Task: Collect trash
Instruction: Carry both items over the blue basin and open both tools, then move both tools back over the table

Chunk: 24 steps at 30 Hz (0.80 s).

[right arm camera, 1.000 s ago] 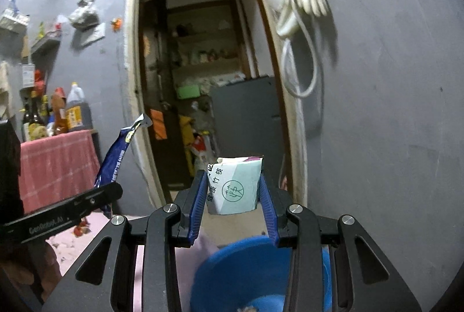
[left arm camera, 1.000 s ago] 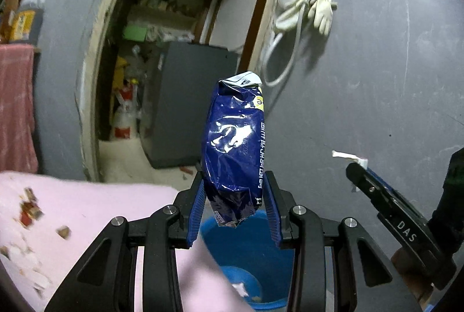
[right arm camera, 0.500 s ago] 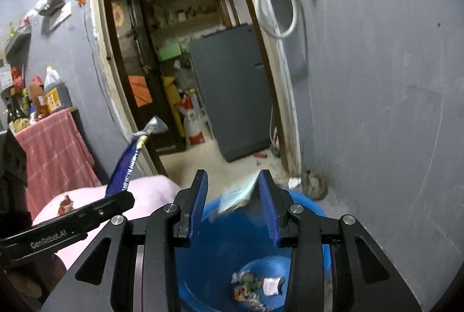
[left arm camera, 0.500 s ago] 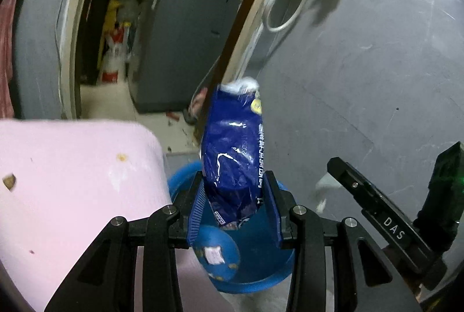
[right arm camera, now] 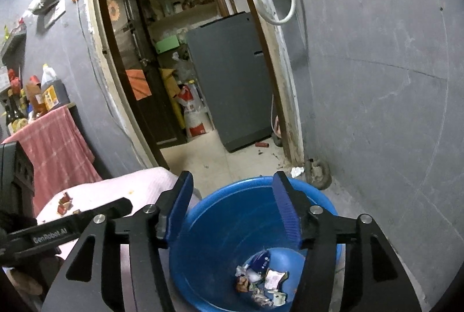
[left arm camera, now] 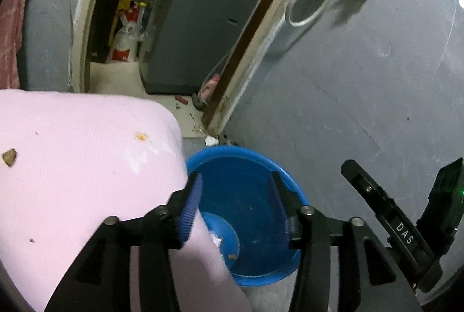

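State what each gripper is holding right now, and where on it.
Nothing: the left gripper and right gripper, jaws just opened, stand empty over the blue bucket.

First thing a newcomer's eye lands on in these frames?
The blue bucket on the floor by the grey wall, with a heap of crumpled wrappers at its bottom. Both the right gripper and the left gripper hang over it, jaws just opened and empty. Beside it, the pink cloth carries scattered scraps.
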Motion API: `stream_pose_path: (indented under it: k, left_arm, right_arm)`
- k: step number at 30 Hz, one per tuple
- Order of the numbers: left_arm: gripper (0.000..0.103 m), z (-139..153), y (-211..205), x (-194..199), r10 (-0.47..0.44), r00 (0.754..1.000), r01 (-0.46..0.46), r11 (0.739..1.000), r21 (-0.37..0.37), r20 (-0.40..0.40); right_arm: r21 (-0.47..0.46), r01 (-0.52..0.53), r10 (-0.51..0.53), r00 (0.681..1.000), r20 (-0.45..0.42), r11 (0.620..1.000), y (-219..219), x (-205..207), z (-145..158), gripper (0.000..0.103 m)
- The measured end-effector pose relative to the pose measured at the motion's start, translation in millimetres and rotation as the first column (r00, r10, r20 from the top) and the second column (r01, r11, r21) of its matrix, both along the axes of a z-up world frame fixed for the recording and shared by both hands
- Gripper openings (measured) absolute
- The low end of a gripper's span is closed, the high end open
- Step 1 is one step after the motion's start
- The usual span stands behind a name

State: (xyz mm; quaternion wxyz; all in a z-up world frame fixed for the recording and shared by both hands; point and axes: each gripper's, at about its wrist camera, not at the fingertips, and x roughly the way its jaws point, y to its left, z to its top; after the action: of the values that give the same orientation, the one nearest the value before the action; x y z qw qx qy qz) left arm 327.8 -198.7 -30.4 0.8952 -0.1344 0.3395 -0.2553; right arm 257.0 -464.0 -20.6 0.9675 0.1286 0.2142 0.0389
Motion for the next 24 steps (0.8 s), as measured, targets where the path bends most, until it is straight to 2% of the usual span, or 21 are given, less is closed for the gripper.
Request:
stream_pose_path:
  k: [2,3,5,9,10,16,19,24]
  left_arm:
    - [0.051,6.3,7.3,-2.7,0.02,0.999,-0.02,1.0,-0.006,0.026]
    - [0.054,9.9,11.8,-3.7,0.036,0.999,-0.036,0.999,-0.005,0.039]
    - [0.063,17.2,19.7,-7.1,0.067,0.996,-0.067,0.998,-0.005,0.065]
    - [0.072,29.7,37.2,-12.4,0.118,0.986,-0.12,0.993,0.003,0.12]
    - [0.077,32.7,41.5,-14.3,0.13,0.982,-0.133,0.991,0.009,0.134]
    - [0.078,47.4,63.9,-30.6,0.185,0.954,-0.201,0.979,0.043,0.234]
    - [0.078,52.6,74.9,-39.7,0.202,0.941,-0.224,0.973,0.049,0.27]
    - [0.079,65.1,100.5,-53.1,0.238,0.914,-0.269,0.962,0.053,0.33]
  right_arm:
    - [-0.005,0.001,-0.001,1.0,0.018,1.0,2.4,-1.0,2.3,0.061]
    - [-0.007,0.0,0.0,0.999,0.035,1.0,3.9,-3.1,4.7,0.068]
    - [-0.006,-0.001,0.002,0.998,0.068,1.0,7.3,-6.3,8.9,0.074]
    - [-0.007,-0.009,0.009,0.991,0.132,1.0,15.1,-12.3,19.1,0.079]
    - [-0.007,-0.008,0.009,0.99,0.143,1.0,16.7,-12.8,21.1,0.081]
    - [-0.007,-0.033,0.034,0.97,0.239,0.999,32.6,-21.4,36.2,0.09]
    - [-0.012,-0.054,0.055,0.963,0.263,0.998,43.5,-22.3,43.6,0.092]
    - [-0.021,-0.087,0.089,0.945,0.314,0.996,65.5,-27.6,55.8,0.102]
